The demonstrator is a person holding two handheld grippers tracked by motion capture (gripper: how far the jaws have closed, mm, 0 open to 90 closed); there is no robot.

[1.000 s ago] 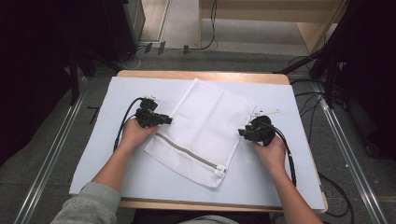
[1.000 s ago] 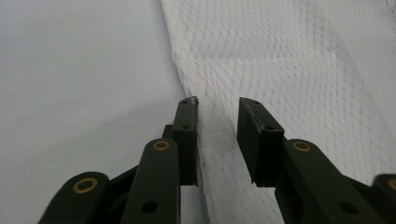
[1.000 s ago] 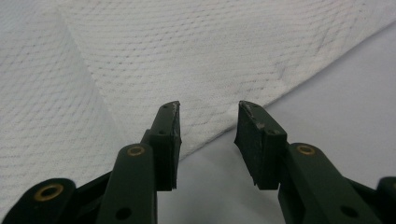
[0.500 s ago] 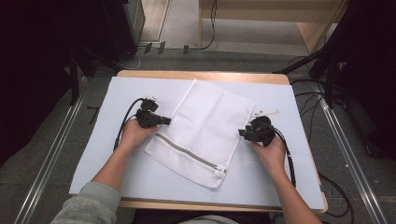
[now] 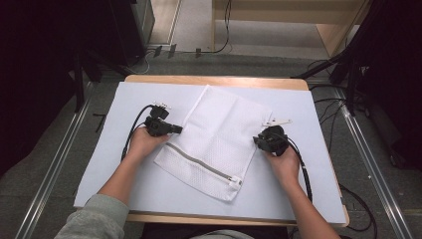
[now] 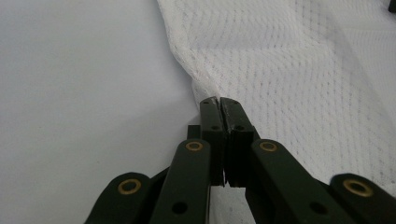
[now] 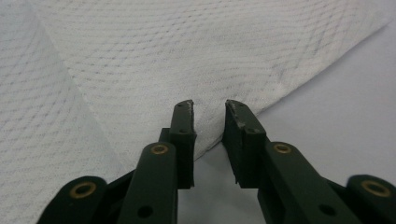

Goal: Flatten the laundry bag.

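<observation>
My left fingers (image 6: 219, 103) were pressed together on the left edge of the white mesh laundry bag (image 5: 219, 139), a sliver of netting pinched at the very tips. My right fingers (image 7: 208, 108) had just been closing but stood part open, the bag's right edge lying between them with the pads not yet on it. From above, my left gripper (image 5: 174, 129) and right gripper (image 5: 259, 141) sat at opposite sides of the bag, which lay flat and skewed in the middle of the counter (image 5: 214, 82), on the white sheet (image 5: 114, 164) covering it.

I judged the thing light, limp and soft; it would sag and fold the moment it was lifted, so the seamed edges looked the best places to take hold, both sides together. Thin mesh could slip from a shallow pinch. Its zipper (image 5: 204, 165) ran along the near end, closed as far as I could see, and the bag lay so flat that I judged it empty.
</observation>
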